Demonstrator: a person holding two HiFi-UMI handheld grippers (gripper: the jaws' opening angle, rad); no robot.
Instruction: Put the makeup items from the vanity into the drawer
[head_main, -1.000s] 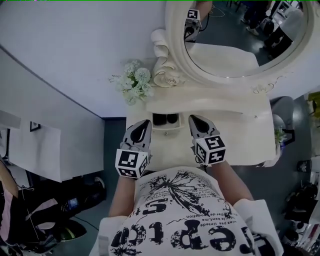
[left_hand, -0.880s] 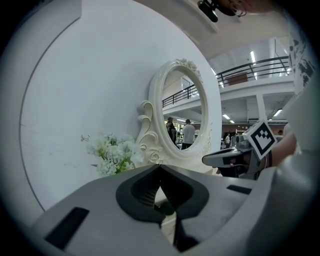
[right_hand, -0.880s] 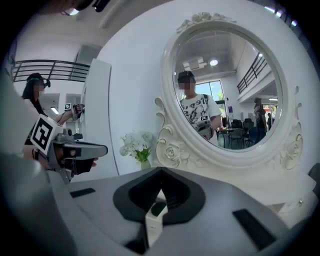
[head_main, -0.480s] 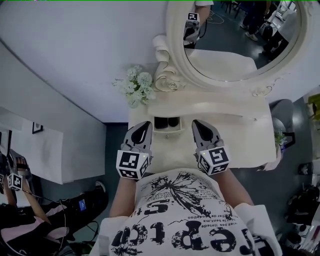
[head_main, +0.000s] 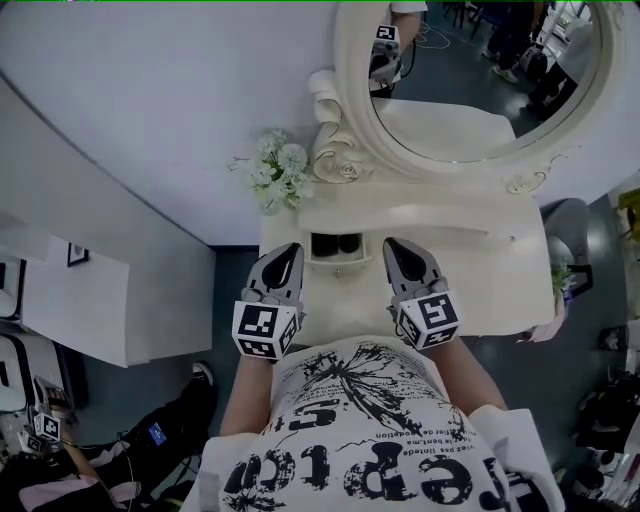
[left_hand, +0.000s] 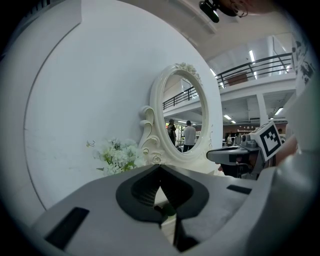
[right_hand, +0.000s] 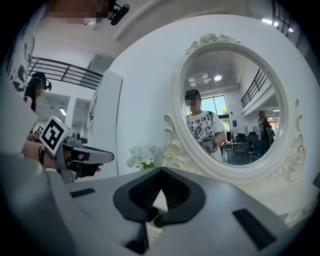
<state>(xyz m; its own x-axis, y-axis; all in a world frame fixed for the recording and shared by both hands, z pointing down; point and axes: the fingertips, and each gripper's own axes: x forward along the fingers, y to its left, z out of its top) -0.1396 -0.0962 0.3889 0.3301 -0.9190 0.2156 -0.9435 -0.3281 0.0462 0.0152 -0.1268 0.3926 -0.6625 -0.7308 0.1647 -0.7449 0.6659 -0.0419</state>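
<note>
Your left gripper (head_main: 288, 250) and right gripper (head_main: 393, 246), both pinched closed and empty, flank the small drawer (head_main: 336, 262) (two dark makeup items (head_main: 334, 243) inside), with bare vanity top (head_main: 480, 270) open right of the right one.

White T-shirt (head_main: 360, 430) with black print; grey, black-padded left claw (head_main: 292, 247) and right claw (head_main: 391, 244).

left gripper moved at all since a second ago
No. In the head view the left gripper lies just left of the open drawer, as it did before.
</note>
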